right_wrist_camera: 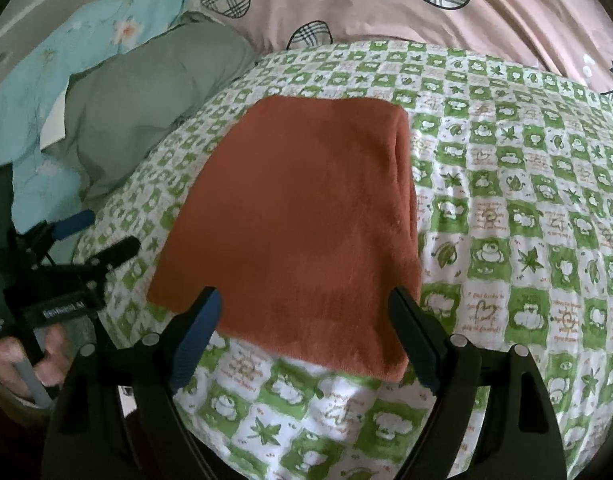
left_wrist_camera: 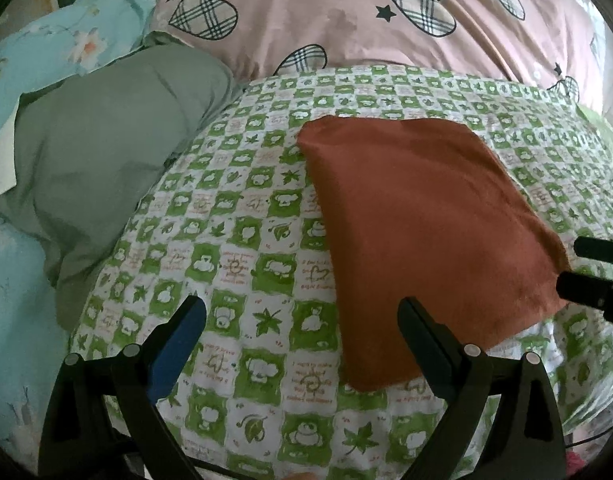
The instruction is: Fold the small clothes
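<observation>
While both grippers hang above the bed with their jaws spread wide, a rust-orange folded cloth (left_wrist_camera: 422, 240) lies flat on the green-and-white checked sheet (left_wrist_camera: 234, 216), which is printed with leaves and small cartoon figures. The cloth is folded into a rough rectangle; in the right wrist view its right side shows a doubled, rolled edge (at least two layers are visible there), and its near corner reaches down between the two fingers of the right gripper (right_wrist_camera: 306, 332). Those fingers stand apart on either side of that near edge, blue pads facing inward, and nothing is pinched between them.

The left gripper (left_wrist_camera: 302, 340) is released too: its fingers stand well apart over the bare sheet, the right-hand one overlapping the cloth's near left edge in the picture, though whether it touches the fabric cannot be told. In its own view the cloth sits to the right of centre, and the black tips of the right gripper enter at the far right edge just beside the cloth's corner.

Beyond the sheet lies a pink duvet with plaid hearts and stars (left_wrist_camera: 346, 12). To the left are a grey-green pillow (left_wrist_camera: 106, 152) and a pale blue floral fabric (left_wrist_camera: 66, 40). A hand (right_wrist_camera: 22, 364) grips the left gripper's handle at the left of the right wrist view.
</observation>
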Motion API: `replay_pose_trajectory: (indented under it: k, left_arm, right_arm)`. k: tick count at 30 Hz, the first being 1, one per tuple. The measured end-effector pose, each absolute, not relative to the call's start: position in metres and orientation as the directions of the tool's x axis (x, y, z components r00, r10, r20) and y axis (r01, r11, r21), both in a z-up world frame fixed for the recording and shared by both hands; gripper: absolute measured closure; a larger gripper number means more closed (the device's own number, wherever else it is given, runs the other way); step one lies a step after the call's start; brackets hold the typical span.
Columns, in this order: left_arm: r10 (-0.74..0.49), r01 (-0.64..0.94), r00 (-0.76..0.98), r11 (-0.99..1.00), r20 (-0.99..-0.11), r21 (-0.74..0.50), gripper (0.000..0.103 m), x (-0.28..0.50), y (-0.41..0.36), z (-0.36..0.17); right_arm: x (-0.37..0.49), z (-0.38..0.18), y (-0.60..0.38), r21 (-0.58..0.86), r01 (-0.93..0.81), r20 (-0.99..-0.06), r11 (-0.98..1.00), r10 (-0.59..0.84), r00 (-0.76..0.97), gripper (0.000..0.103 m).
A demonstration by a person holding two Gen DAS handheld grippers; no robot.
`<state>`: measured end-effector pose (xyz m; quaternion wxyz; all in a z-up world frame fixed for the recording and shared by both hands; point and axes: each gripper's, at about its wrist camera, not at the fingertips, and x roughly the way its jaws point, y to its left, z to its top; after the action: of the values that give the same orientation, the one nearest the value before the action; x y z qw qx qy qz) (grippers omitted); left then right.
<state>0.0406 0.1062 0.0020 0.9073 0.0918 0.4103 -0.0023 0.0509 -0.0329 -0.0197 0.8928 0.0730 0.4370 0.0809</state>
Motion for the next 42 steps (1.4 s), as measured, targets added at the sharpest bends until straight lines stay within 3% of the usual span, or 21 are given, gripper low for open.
replay_pose_trajectory:
  k: [13, 42]
  left_arm:
    - [0.045, 0.12, 0.641, 0.98, -0.766, 0.157, 0.006, 0.022, 0.102, -0.011]
    - [0.0, 0.148, 0.645, 0.981, -0.764, 0.125, 0.006, 0.008, 0.101, -0.009]
  right_arm:
    - [0.031, -0.025, -0.036, 0.141, -0.061, -0.783, 0.988, 0.149, 0.604, 0.017]
    - [0.021, -0.024, -0.027, 0.157, -0.081, -0.782, 0.984, 0.174, 0.598, 0.017]
